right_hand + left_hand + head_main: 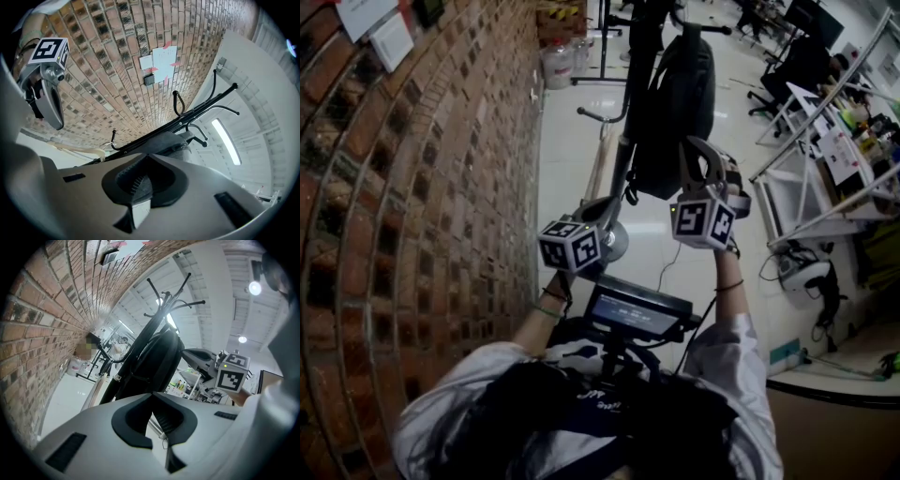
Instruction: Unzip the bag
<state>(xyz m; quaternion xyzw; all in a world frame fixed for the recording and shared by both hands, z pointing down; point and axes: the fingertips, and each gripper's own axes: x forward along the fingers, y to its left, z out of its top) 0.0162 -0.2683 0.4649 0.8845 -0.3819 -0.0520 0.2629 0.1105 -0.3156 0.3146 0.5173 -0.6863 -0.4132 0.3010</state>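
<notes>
Two edges hemmed the working room: a red brick wall (441, 187) at left and cluttered white tabletops (839, 141) at right, with pale glossy floor (572, 141) between. A black fabric backpack (680, 103) hung slack from a black metal coat stand (637, 56). The left tongs (152, 395) and right tongs (146, 157) were both closed near the backpack, with nothing visible between them.
</notes>
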